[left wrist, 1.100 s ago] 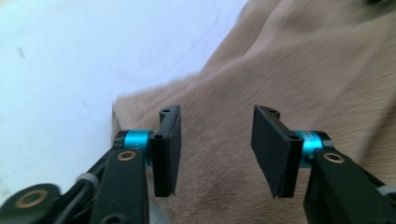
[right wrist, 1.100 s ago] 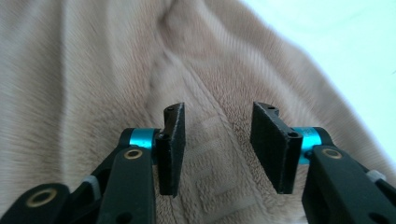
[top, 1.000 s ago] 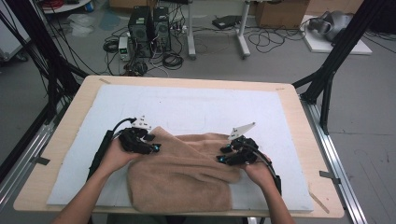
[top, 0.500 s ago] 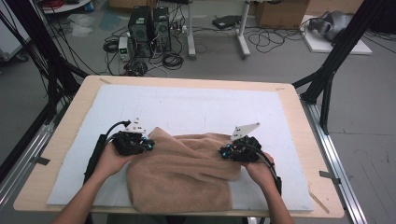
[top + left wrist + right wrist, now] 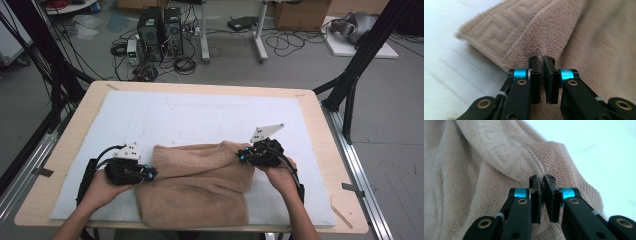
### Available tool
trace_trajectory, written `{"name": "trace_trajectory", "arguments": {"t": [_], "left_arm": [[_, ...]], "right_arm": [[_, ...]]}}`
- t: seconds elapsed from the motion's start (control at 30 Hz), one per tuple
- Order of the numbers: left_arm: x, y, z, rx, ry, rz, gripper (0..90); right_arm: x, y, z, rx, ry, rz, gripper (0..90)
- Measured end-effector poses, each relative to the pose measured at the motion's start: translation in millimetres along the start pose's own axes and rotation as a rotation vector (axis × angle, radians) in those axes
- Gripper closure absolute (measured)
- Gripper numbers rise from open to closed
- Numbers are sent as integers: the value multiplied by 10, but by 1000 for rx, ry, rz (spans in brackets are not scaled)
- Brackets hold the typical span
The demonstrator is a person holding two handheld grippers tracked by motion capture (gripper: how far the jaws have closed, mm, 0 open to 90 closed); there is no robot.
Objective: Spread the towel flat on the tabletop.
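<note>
A tan towel (image 5: 200,185) lies rumpled on the white mat (image 5: 200,115), its near edge at the table's front. My left gripper (image 5: 150,172) is at the towel's left edge. In the left gripper view the left gripper (image 5: 542,60) pinches a fold of the patterned border of the towel (image 5: 599,37); its jaws have just been closing on this fold and eased very slightly. My right gripper (image 5: 241,156) is at the towel's upper right corner. In the right gripper view the right gripper (image 5: 542,178) is shut on a bunched edge of the towel (image 5: 461,170).
The mat covers most of a wooden table (image 5: 320,115) with bare wood along its edges. Black frame legs (image 5: 350,85) stand at the table's right and left sides. Computers and cables lie on the floor beyond the far edge.
Both grippers have closed on the towel. The left gripper has moved left and toward the person, drawing the towel's left edge out. The right gripper has lifted its corner a little.
</note>
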State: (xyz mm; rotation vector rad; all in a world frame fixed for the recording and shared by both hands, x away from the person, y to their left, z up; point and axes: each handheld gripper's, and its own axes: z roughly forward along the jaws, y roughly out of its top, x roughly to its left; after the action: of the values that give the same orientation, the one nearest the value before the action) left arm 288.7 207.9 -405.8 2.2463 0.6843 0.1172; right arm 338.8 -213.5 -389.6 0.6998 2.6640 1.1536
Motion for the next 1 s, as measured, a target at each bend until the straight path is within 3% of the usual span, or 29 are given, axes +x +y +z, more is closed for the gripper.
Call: {"name": "trace_trajectory", "arguments": {"t": [0.1,0.17,0.23,0.4,0.43,0.53,0.7,0.8,0.83,0.87,0.97,1.0], "left_arm": [[29,-28,-9,-9,-13,-16,765],[68,7,-62,-39,-14,-35,662],[100,80,-123,-82,-13,-43,652],[143,336,-177,-144,29,-12,578],[155,378,-145,-142,43,-3,527],[207,456,-5,-115,66,3,486],[324,436,289,24,56,-7,447],[345,374,432,81,-6,-22,538],[342,345,474,96,-42,-27,621],[322,328,517,114,-58,-14,786],[248,357,555,131,-17,41,864],[239,362,552,136,-8,43,885]], "right_arm": [[20,-45,72,14,17,3,839],[33,-87,119,13,28,9,839],[29,-91,120,14,29,12,839],[24,-71,102,5,25,2,840],[24,-64,96,-2,27,-2,839],[30,-62,85,-5,28,-4,840],[29,-76,57,-10,32,-11,839],[23,-93,46,-11,34,-9,839],[22,-100,48,-14,36,-11,839],[38,-124,56,-13,48,-5,840],[62,-151,80,3,56,-1,840],[68,-161,94,10,61,-2,841]]}}
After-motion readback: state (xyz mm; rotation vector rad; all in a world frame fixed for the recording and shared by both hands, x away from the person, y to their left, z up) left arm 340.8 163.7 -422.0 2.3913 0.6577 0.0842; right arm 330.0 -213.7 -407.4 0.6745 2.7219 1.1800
